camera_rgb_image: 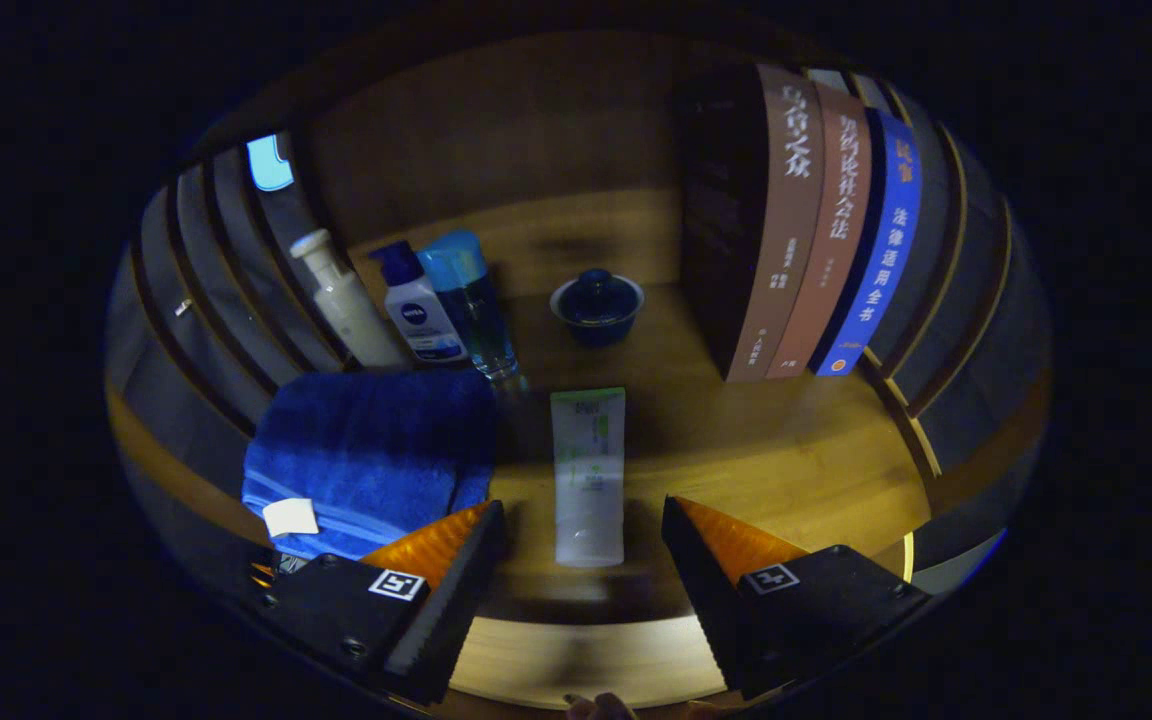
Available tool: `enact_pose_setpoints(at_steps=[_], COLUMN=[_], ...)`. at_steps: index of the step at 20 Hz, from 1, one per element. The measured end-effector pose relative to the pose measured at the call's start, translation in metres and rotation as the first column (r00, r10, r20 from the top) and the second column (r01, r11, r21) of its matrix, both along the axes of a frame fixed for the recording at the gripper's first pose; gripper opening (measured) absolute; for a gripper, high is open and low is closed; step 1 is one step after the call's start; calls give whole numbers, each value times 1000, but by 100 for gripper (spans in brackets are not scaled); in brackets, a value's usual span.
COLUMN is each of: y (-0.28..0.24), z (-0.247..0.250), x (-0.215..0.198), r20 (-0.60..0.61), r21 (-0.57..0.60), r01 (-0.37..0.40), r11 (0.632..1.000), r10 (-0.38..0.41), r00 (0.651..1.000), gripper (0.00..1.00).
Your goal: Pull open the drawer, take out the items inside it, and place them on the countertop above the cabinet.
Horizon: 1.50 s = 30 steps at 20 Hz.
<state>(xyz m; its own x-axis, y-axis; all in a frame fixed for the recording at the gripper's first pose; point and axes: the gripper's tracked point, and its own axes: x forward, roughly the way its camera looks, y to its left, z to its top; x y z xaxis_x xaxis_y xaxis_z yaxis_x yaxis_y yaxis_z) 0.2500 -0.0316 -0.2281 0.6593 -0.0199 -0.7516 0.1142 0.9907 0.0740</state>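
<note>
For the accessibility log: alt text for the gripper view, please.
The open claw hovers with a white tube lying between its fingers on a wooden surface. Left lies a folded blue towel; beyond stand three bottles, a dark lidded cup and upright books.

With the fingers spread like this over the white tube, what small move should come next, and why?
Probably ease the hand-held gripper back and up, away from the white tube. The tube lies flat on the wooden countertop in the gap between the open fingers, neither pressing on it, beside the blue towel. It looks placed already, so retreating without nudging it seems right.
</note>
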Motion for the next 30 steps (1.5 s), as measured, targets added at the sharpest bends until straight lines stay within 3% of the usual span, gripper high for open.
enact_pose_setpoints(at_steps=[5, 13, 15, 18, 21, 30], y=[18, 30, 31, 27, 19, 24], z=[52, 99, 93, 67, 26, -57], x=[-57, -185, -216, -257, -287, -292], r20=[159, 420, 445, 464, 427, 352], r21=[-10, -115, -91, -26, -11, -51], r01=[-43, -85, -82, -28, 2, -13], r11=[999, 990, 992, 999, 1000, 999], r10=[44, 126, 115, 37, 3, 31], r00=[986, 898, 888, 885, 904, 935], gripper=[99, 99, 99, 99, 99, 99])
